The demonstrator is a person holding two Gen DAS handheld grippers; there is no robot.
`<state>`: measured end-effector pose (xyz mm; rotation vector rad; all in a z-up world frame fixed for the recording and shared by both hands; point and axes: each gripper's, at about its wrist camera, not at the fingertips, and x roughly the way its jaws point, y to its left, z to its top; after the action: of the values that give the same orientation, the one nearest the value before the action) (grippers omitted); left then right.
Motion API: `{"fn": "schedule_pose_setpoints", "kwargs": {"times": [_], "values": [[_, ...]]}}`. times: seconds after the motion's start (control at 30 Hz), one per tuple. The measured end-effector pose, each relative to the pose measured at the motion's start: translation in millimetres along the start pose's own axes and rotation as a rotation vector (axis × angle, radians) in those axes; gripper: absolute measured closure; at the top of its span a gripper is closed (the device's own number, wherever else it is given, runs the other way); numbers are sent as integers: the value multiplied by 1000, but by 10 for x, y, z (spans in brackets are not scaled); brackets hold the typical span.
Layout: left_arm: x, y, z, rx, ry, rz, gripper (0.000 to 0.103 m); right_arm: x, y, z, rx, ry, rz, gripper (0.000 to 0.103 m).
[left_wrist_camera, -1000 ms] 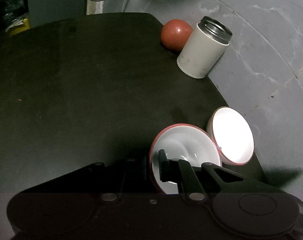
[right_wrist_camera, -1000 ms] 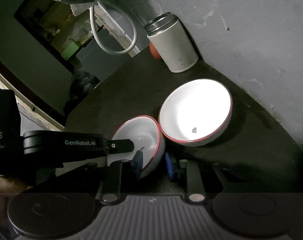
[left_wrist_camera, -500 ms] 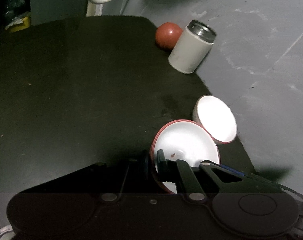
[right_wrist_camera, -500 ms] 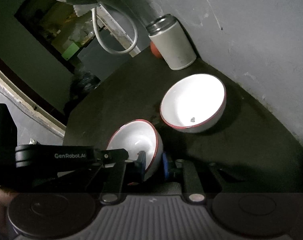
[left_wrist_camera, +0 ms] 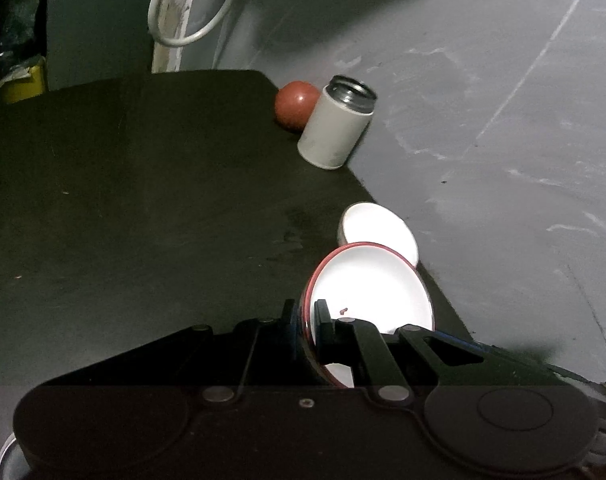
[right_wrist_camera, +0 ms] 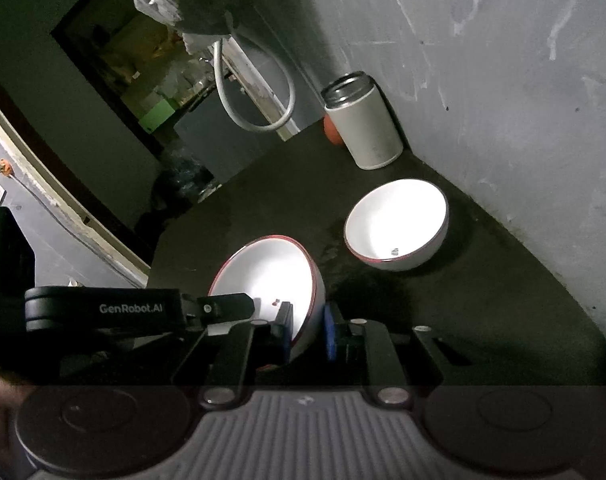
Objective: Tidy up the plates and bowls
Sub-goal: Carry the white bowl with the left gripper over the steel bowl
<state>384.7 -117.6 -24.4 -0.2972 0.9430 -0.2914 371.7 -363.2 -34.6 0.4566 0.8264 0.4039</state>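
Both claws clamp one tilted bowl (right_wrist_camera: 271,276) by its rim: right claw (right_wrist_camera: 308,330) on one side, left claw (left_wrist_camera: 305,322) opposite. Beyond it, a second bowl (right_wrist_camera: 397,224) sits on the dark table (right_wrist_camera: 483,300), a white canister (right_wrist_camera: 363,120) farther back.

The dark table (left_wrist_camera: 123,208) has a matte top with a cut corner that meets the grey wall. Ahead of the right gripper and a little to its right, a white bowl with a red rim (right_wrist_camera: 397,224) stands on it. Farther ahead, at the far corner, a white canister with a metal neck (right_wrist_camera: 361,124) stands upright, and a red ball (left_wrist_camera: 295,106) lies just behind it.
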Motion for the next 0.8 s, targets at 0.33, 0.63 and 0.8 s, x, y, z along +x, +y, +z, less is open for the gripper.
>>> {"fn": "schedule_pose_setpoints", "kwargs": {"times": [0.33, 0.63, 0.8], "values": [[-321, -46, -167, 3, -28, -49, 96, -351, 124, -106, 6, -8, 30, 85], [-454, -51, -388, 8, 16, -87, 95, -562, 176, -217, -2, 26, 40, 85], [-415, -38, -540, -22, 58, -91, 95, -663, 177, -328, -12, 67, 38, 85]]}}
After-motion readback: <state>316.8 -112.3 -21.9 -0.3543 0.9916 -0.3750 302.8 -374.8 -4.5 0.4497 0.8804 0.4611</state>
